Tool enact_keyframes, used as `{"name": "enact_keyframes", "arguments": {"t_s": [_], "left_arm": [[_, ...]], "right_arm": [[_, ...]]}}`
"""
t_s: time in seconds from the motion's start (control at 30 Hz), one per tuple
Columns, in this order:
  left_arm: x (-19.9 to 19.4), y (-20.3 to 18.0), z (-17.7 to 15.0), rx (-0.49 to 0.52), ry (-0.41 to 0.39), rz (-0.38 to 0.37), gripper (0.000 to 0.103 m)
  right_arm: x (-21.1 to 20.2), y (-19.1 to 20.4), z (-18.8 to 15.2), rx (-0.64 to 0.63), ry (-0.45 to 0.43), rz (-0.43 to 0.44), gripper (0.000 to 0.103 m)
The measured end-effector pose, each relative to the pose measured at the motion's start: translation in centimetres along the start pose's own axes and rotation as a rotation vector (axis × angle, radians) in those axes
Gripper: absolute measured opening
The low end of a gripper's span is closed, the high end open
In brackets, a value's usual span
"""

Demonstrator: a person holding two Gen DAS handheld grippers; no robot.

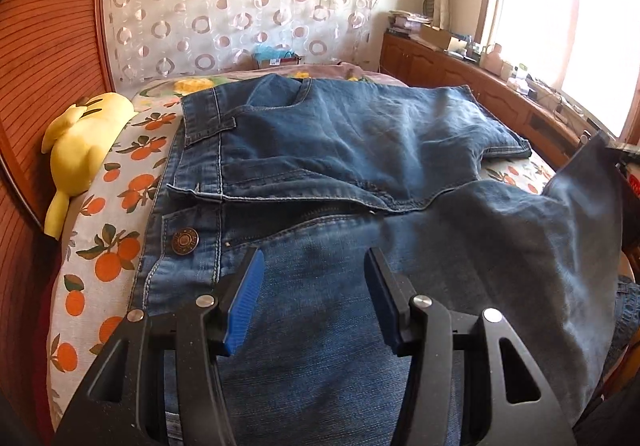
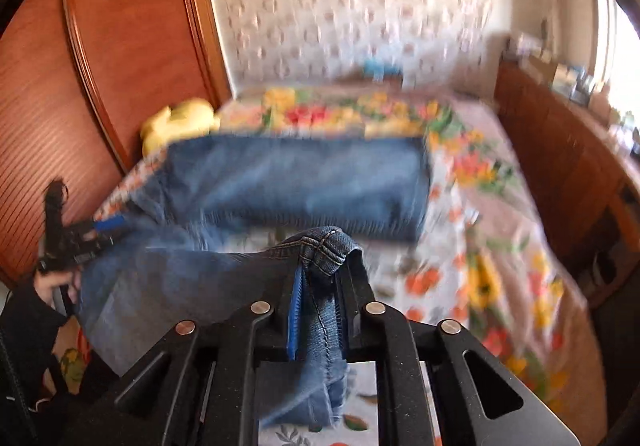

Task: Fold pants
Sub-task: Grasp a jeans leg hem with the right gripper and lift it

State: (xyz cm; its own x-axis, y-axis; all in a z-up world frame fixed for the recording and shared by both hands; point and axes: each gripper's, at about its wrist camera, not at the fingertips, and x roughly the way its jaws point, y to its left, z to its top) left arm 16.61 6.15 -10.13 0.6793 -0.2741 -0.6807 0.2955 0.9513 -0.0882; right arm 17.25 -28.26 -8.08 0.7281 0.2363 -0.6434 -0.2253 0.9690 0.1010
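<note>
While the jeans (image 1: pixel 340 149) lie spread across the fruit-print bed cover (image 1: pixel 116 246), their waistband toward the cover's left edge beside a yellow plush toy (image 1: pixel 80 141), the left gripper (image 1: pixel 316 266) hangs over the denim near the brass button (image 1: pixel 185 240), jaws about half apart with nothing between them. The right gripper (image 2: pixel 320 278) is clamped narrowly on a bunched hem of one leg, lifted clear of the cover.
</note>
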Motion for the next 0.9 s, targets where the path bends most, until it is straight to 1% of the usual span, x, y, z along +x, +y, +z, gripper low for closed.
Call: {"name": "enact_keyframes", "arguments": {"t_s": [0.03, 0.1, 0.2, 0.23, 0.3, 0.37, 0.43, 0.53, 0.6, 0.67, 0.77, 0.83, 0.87, 0.9], "left_arm": [[0.0, -0.1, 0.0, 0.003, 0.001, 0.000, 0.053], [0.1, -0.2, 0.0, 0.007, 0.004, -0.002, 0.053], [0.1, -0.2, 0.0, 0.009, 0.007, 0.001, 0.053], [0.1, -0.3, -0.1, 0.009, 0.007, 0.002, 0.053], [0.1, -0.2, 0.0, 0.010, 0.008, 0.002, 0.053], [0.1, -0.3, 0.0, 0.014, 0.008, 0.005, 0.053], [0.2, -0.3, 0.0, 0.018, 0.008, 0.009, 0.053], [0.3, -0.3, 0.0, 0.016, 0.007, 0.016, 0.053], [0.3, -0.3, -0.1, 0.014, 0.008, 0.015, 0.053], [0.3, -0.3, 0.0, 0.015, 0.007, 0.015, 0.053], [0.3, -0.2, 0.0, 0.012, 0.008, 0.012, 0.053], [0.3, -0.2, 0.0, 0.011, 0.005, 0.011, 0.053], [0.3, -0.2, -0.1, 0.010, 0.002, 0.010, 0.053], [0.2, -0.1, -0.1, 0.008, -0.002, 0.009, 0.053]], "right_arm": [[0.5, -0.4, -0.5, 0.012, 0.003, 0.004, 0.019], [0.6, -1.2, -1.3, 0.048, -0.006, 0.015, 0.025], [-0.7, -2.9, -2.8, 0.119, -0.040, 0.006, 0.032], [-0.9, -2.9, -2.7, 0.128, -0.056, 0.003, 0.033], [-2.1, -3.1, -3.9, 0.138, -0.075, -0.008, 0.037], [-2.5, -3.5, -5.0, 0.142, -0.059, -0.015, 0.038], [-3.2, -3.3, -5.7, 0.137, -0.057, -0.027, 0.038], [-2.4, -3.5, -5.0, 0.148, -0.043, -0.021, 0.039], [-1.1, -3.9, -4.5, 0.159, -0.014, -0.002, 0.039], [-0.6, -4.6, -4.5, 0.162, 0.009, -0.003, 0.039], [1.5, -5.0, -4.4, 0.177, 0.067, 0.001, 0.039], [2.1, -5.0, -4.2, 0.190, 0.095, 0.008, 0.039], [2.0, -5.0, -4.0, 0.189, 0.094, 0.010, 0.039], [1.7, -4.9, -3.6, 0.184, 0.082, 0.025, 0.024]]}}
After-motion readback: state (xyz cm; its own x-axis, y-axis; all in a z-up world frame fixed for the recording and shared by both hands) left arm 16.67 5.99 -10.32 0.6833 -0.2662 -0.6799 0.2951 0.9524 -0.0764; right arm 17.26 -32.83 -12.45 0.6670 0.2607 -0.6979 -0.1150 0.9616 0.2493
